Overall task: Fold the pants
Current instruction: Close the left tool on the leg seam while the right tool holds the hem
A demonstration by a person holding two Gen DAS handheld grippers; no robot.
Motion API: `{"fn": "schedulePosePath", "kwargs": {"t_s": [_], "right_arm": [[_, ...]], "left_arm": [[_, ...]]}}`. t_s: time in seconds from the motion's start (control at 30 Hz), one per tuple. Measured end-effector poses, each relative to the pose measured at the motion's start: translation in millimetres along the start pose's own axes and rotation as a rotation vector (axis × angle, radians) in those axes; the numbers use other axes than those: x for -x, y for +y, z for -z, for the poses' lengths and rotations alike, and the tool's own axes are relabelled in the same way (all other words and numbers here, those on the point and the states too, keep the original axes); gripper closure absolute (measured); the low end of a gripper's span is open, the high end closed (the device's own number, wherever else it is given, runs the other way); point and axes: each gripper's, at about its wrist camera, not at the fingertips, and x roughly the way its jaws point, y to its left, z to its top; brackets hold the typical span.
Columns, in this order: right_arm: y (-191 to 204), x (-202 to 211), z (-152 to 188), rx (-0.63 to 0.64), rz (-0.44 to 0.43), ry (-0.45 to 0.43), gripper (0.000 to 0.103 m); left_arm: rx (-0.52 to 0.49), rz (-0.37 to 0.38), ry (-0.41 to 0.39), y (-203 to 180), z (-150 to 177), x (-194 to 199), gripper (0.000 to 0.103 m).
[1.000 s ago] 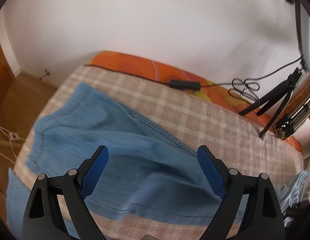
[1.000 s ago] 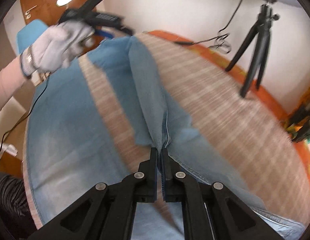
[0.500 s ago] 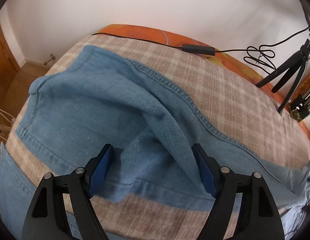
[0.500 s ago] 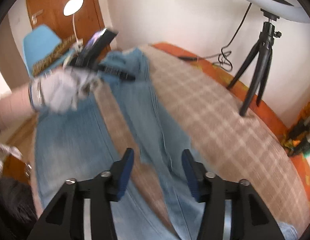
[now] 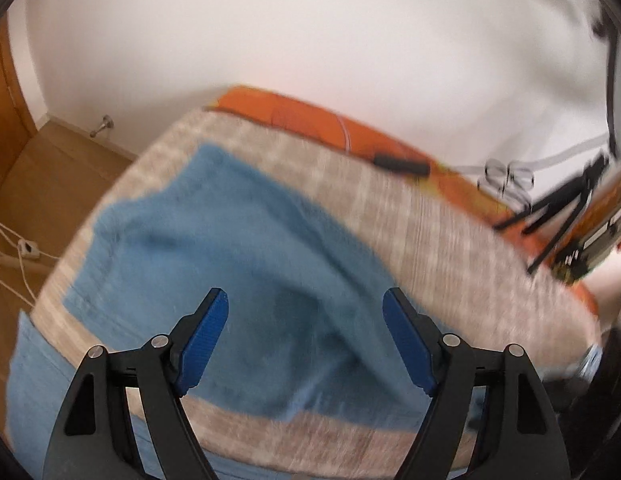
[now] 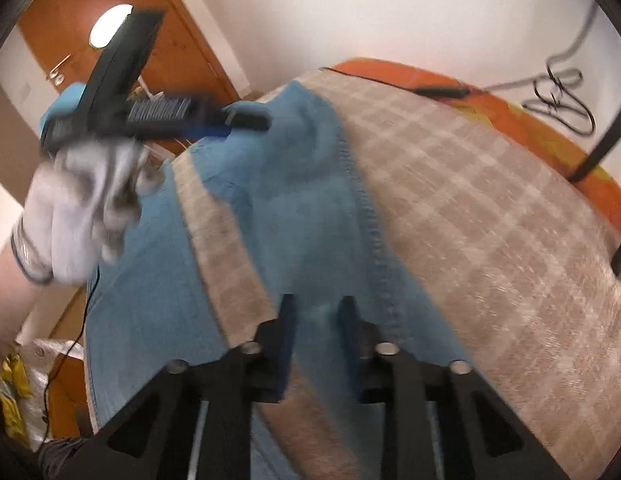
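denim, blue: the pants (image 5: 246, 264) lie spread over a bed with a beige checked blanket (image 5: 462, 248), one leg folded diagonally across the other, a strip of blanket showing between the two layers. at far left of the left wrist view, white cables (image 5: 18, 252) trail over a wooden floor (image 5: 50, 176). the left gripper (image 5: 304, 344) hovers over the folded leg with its blue pads spread wide and nothing between them; the pads do not touch the cloth. further right, an orange sheet (image 5: 310, 120) edges the bed along a white wall, with a black adapter block (image 5: 402, 164) on it, then a coiled black cable (image 5: 508, 180) and black tripod legs (image 5: 550, 208).

in the right wrist view, at left, a white-gloved hand (image 6: 82, 208) holds the left gripper (image 6: 246, 118) level above the hem end of the pants (image 6: 306, 208), before a wooden door (image 6: 158, 44). at centre, the right gripper (image 6: 316, 322) is low over the folded leg, its jaws closing with a narrow gap; denim shows between the pads, though motion blur hides whether they press on it. right of the stitched seam the checked blanket (image 6: 490, 216) lies bare, and a black tripod leg (image 6: 602, 144) stands at the far right.
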Motion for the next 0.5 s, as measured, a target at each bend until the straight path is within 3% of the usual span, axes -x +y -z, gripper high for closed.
{"fn": "schedulePosePath", "kwargs": {"t_s": [0.03, 0.1, 0.17, 0.27, 0.33, 0.37, 0.5], "right_arm": [[8, 3, 2, 0.013, -0.005, -0.016, 0.1], [22, 7, 5, 0.031, -0.045, -0.034, 0.102], [38, 3, 9, 0.066, -0.059, -0.022, 0.103], [50, 6, 12, 0.112, -0.014, -0.026, 0.099], [43, 12, 10, 0.101, 0.042, -0.048, 0.053], [35, 13, 8, 0.08, 0.059, -0.069, 0.044], [0, 26, 2, 0.0, 0.079, -0.086, 0.041]], "left_arm": [[0.014, 0.01, 0.004, -1, -7, 0, 0.022], [0.028, 0.026, 0.026, -5, -18, -7, 0.02], [0.026, -0.004, 0.042, -13, -25, -18, 0.02], [0.018, -0.027, 0.053, -19, -26, -34, 0.02], [0.03, -0.048, 0.076, -19, -26, -47, 0.02], [0.034, -0.058, 0.083, -18, -25, -53, 0.02], [0.041, -0.072, 0.089, -11, -18, -62, 0.02]]}}
